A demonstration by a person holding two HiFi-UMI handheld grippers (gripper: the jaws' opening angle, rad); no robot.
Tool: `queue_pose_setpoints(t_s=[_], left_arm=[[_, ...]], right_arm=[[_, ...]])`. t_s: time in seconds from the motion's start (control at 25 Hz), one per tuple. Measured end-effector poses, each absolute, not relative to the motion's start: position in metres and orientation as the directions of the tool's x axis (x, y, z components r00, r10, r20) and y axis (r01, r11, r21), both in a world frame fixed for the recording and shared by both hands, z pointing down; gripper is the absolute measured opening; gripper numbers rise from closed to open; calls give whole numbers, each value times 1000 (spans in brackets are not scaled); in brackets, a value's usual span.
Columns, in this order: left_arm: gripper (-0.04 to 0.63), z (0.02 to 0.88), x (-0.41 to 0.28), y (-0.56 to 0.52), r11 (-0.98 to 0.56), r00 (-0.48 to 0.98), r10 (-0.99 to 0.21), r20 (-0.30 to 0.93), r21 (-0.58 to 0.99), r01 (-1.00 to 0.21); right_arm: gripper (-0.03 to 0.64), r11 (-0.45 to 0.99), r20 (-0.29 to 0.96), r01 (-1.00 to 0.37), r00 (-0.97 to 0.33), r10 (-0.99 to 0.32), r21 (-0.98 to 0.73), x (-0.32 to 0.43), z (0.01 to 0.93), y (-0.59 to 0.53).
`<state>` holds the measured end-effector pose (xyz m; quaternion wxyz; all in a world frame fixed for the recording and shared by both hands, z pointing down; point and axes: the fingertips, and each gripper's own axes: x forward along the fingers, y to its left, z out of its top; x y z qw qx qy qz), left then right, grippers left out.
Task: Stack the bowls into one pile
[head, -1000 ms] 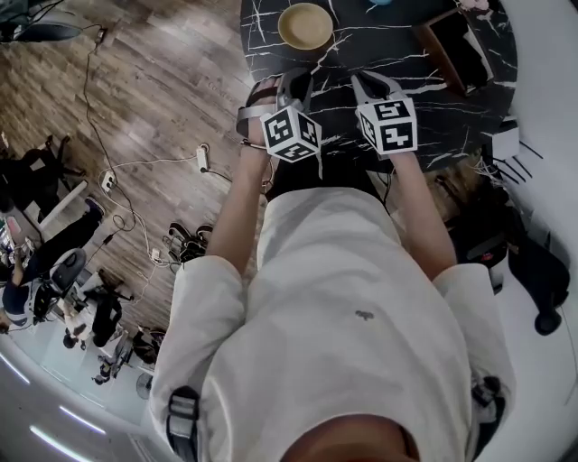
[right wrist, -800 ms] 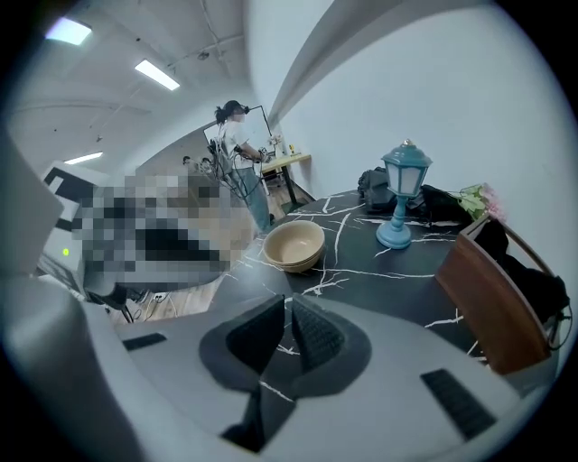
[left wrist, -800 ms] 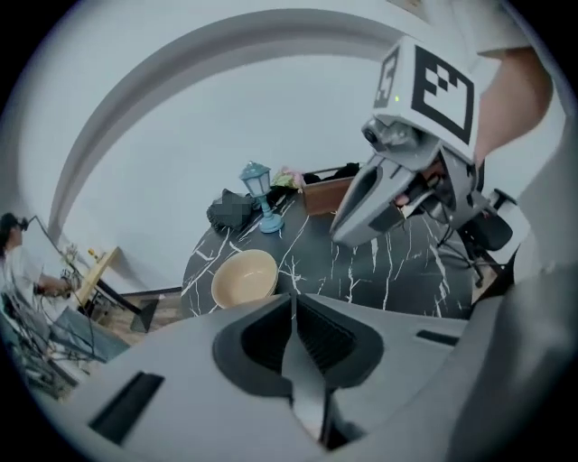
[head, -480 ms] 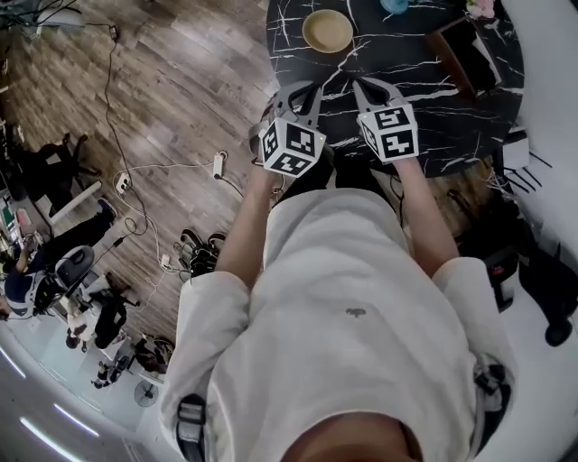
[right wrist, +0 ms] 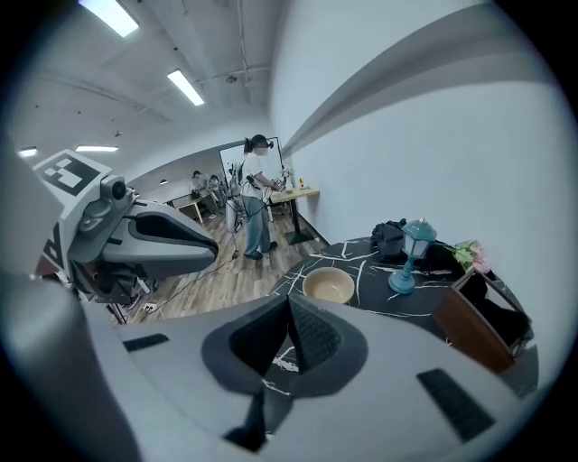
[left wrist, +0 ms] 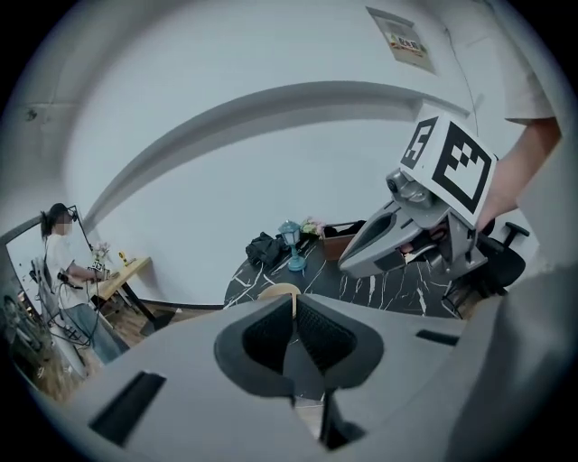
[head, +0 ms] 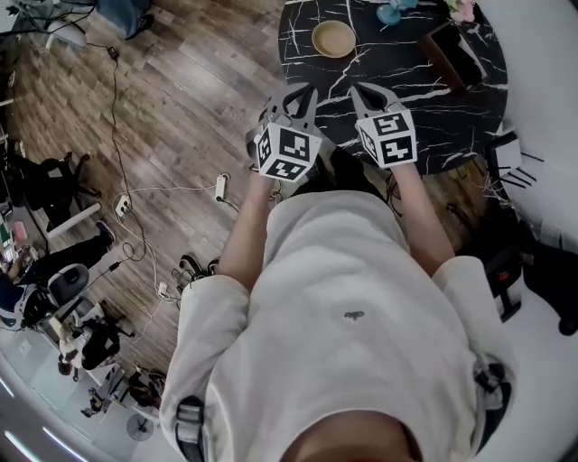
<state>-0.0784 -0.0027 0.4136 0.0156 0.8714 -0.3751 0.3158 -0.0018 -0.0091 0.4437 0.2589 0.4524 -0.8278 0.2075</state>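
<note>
- The left tool [head: 294, 96] has its jaws drawn together with only a thin slit between the pads, and it holds nothing.
- The right tool [head: 366, 93] has just closed its jaws fully, and nothing is between them.
- Both tools hang side by side over the near edge of the dark marbled worktop [head: 424, 99], well apart from the task's thing.
- The tan bowl [head: 334, 38] sits upright at the far left of the worktop, near a small blue lantern [head: 390, 13] and a wooden box [head: 454, 52]; whether more bowls are nested inside it cannot be told.
- The bowl looks stiff, light and smooth, so it may slip.
- The safest hold is likely on the rim, with one jaw inside and one outside.
</note>
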Motion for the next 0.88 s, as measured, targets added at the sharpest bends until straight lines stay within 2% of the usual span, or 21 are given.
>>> queue_pose_setpoints(t_s=[0.28,0.88], left_arm=[[12,384,-93,20,-708,565,-662,493,-166,-686],[6,352,-107,63,-727,607,-674,421,-231,-647]], right_arm=[[3,500,561,-865,-439,-702,-52,-13,408,14],[3,513,445,-858,-454,-772,15,-38,354,70]])
